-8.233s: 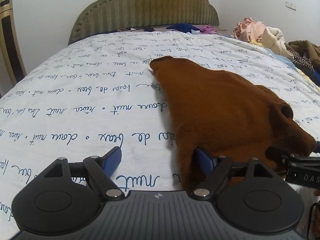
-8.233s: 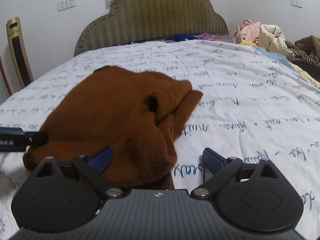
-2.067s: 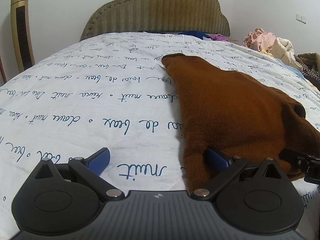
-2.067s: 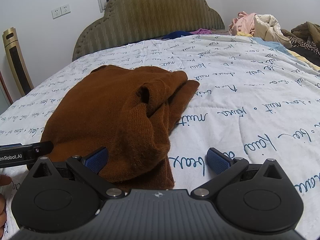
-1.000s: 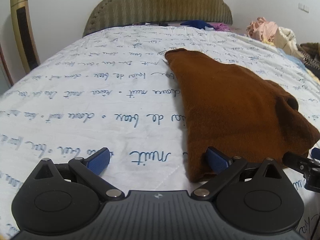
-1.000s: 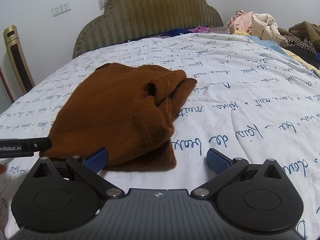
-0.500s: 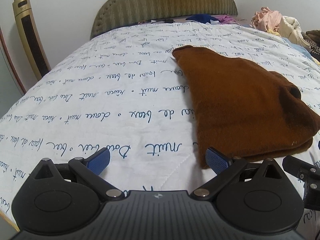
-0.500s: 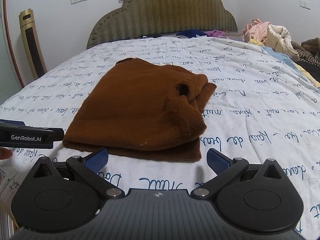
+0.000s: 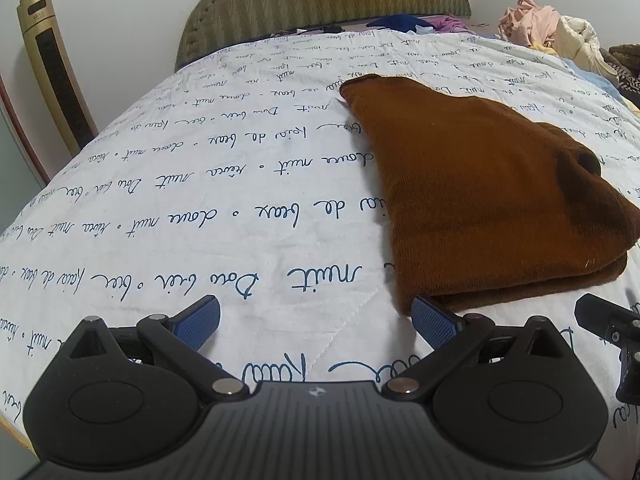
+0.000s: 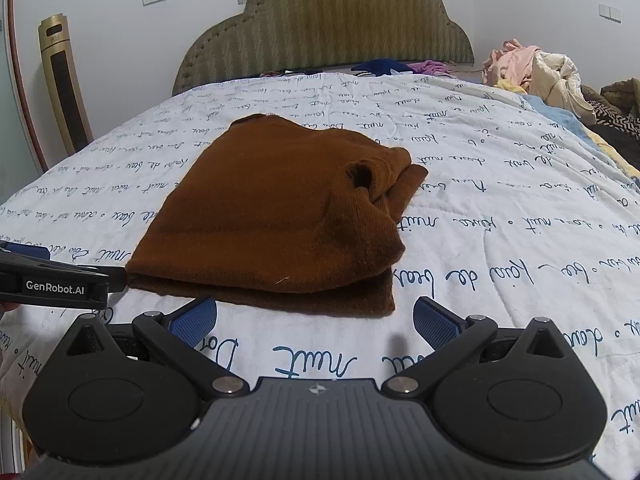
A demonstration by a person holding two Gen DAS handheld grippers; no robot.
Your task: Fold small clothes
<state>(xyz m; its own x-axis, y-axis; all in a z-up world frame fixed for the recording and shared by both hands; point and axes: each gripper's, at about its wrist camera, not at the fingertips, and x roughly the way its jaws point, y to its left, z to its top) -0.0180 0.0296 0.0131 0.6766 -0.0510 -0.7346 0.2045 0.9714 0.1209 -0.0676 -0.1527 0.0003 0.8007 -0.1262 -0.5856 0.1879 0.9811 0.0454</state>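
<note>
A brown knitted garment (image 10: 280, 212) lies folded in layers on the white bedspread (image 10: 500, 240), a dark opening showing near its right side. In the left wrist view the same brown garment (image 9: 492, 196) lies to the right of centre. My left gripper (image 9: 316, 320) is open above the bedspread, its right fingertip just short of the garment's near left corner. My right gripper (image 10: 316, 320) is open too, a little back from the garment's near edge, with nothing between its fingers. The left gripper's side (image 10: 56, 280) shows at the left of the right wrist view.
A padded olive headboard (image 10: 324, 28) stands at the far end of the bed. A heap of loose clothes (image 10: 540, 72) lies at the far right, and more garments (image 10: 396, 66) near the headboard. A gold tower appliance (image 10: 66, 84) stands by the left wall.
Both grippers have drawn back and risen from the garment, which now lies wholly in front of them. The fingers that overlapped its near edge are clear of it.
</note>
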